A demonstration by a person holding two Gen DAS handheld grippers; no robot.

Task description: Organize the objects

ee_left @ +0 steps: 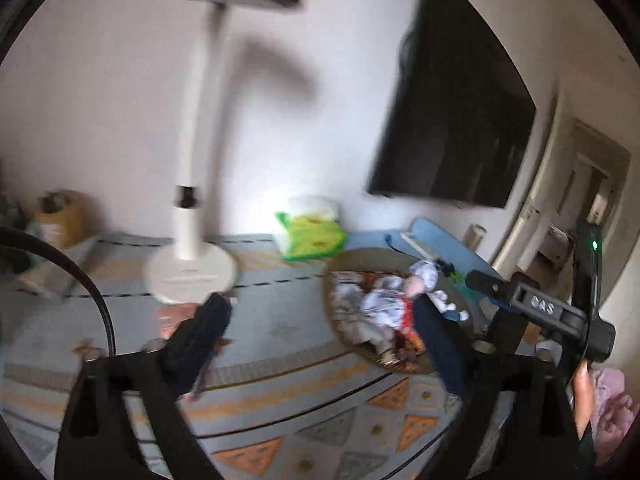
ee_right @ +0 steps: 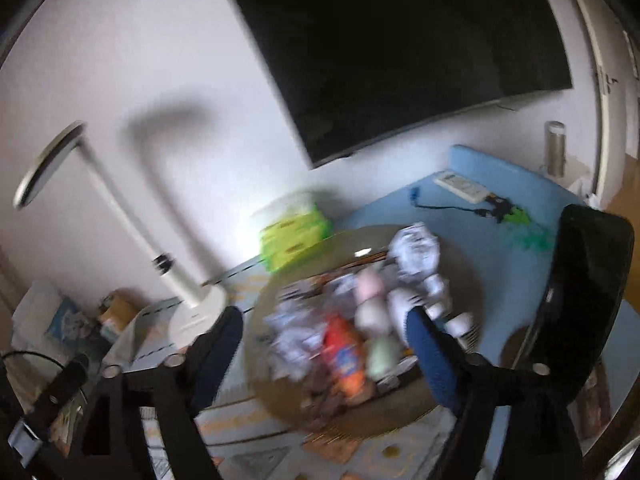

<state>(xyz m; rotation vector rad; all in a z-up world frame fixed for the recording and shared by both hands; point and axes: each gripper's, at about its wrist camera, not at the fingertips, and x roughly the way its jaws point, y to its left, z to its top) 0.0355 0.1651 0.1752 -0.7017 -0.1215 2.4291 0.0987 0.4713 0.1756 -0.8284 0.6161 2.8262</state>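
A round woven tray sits on the patterned tablecloth, piled with crumpled white wrappers, an orange packet and pale pink and green items. My left gripper is open and empty above the cloth, its right finger over the tray's edge. My right gripper is open and empty, held above the tray with its fingers on either side of the pile. Both views are blurred by motion.
A white desk lamp stands behind left. A green tissue pack lies by the wall under a wall-mounted TV. A blue mat holds a remote and cable. A black chair back is at right.
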